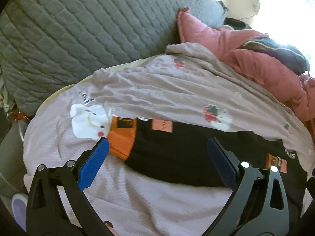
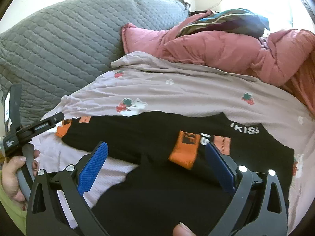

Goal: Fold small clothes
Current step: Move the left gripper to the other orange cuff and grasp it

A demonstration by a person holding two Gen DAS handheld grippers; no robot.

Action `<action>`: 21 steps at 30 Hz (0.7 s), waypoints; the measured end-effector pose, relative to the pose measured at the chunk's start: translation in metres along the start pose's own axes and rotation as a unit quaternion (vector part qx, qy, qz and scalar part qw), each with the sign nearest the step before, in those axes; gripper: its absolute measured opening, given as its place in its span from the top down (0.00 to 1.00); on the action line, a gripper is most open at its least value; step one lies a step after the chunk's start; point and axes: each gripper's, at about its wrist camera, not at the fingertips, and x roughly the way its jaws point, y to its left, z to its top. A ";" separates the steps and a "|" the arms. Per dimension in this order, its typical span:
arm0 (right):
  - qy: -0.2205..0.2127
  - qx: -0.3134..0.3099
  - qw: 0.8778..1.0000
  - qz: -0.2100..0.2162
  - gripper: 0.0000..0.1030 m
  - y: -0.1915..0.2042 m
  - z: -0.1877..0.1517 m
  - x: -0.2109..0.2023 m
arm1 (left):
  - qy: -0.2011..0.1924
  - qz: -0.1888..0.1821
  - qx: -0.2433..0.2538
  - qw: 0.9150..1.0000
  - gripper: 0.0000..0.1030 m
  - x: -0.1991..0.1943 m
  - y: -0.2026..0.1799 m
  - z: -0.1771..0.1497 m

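Note:
A small black garment (image 1: 177, 153) with orange cuffs and white lettering lies spread on a pale lilac sheet with strawberry and rabbit prints (image 1: 157, 90). One orange cuff (image 1: 123, 137) lies at the garment's left end, close to my left gripper's left blue pad. My left gripper (image 1: 157, 143) is open and empty, just above the garment. In the right wrist view the garment (image 2: 157, 137) fills the foreground with an orange cuff (image 2: 185, 151) folded onto it. My right gripper (image 2: 157, 147) is open and empty over it. The left gripper's body shows in the right wrist view (image 2: 35, 127), held by a hand.
A grey quilted cushion (image 1: 78, 29) stands behind the sheet. A pink puffy jacket (image 1: 256, 63) and a dark striped garment (image 2: 226, 21) are piled at the back right. A bright window lies beyond. A purple slipper (image 1: 18, 208) lies on the floor at the lower left.

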 end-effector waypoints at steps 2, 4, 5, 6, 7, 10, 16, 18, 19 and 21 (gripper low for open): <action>0.002 -0.006 1.000 0.006 0.05 0.007 0.003 0.006 | 0.005 0.008 -0.005 1.000 0.09 0.007 0.005 0.001; 0.002 -0.013 1.000 0.011 0.05 0.013 0.004 0.011 | 0.015 0.015 -0.012 1.000 0.09 0.015 0.013 0.000; 0.003 -0.018 1.000 0.014 0.05 0.017 0.006 0.015 | 0.019 0.017 -0.013 1.000 0.09 0.019 0.016 0.000; 0.004 -0.020 1.000 0.016 0.05 0.021 0.007 0.018 | 0.025 0.021 -0.015 0.999 0.09 0.023 0.019 0.000; 0.004 -0.022 1.000 0.019 0.05 0.023 0.008 0.021 | 0.027 0.021 -0.016 0.999 0.09 0.026 0.022 -0.001; 0.008 -0.028 0.999 0.026 0.05 0.031 0.011 0.033 | 0.045 0.020 -0.022 0.999 0.09 0.039 0.029 -0.003; 0.013 -0.017 0.999 0.036 0.05 0.034 0.013 0.049 | 0.064 0.013 -0.007 0.998 0.11 0.062 0.027 -0.006; 0.014 -0.012 0.999 0.037 0.05 0.033 0.012 0.052 | 0.071 0.018 0.001 0.997 0.13 0.070 0.023 -0.007; 0.015 -0.009 0.999 0.037 0.05 0.032 0.012 0.054 | 0.077 0.023 0.005 0.997 0.13 0.076 0.021 -0.008; 0.019 -0.001 0.999 0.040 0.05 0.029 0.009 0.057 | 0.085 0.023 0.011 0.996 0.19 0.085 0.020 -0.010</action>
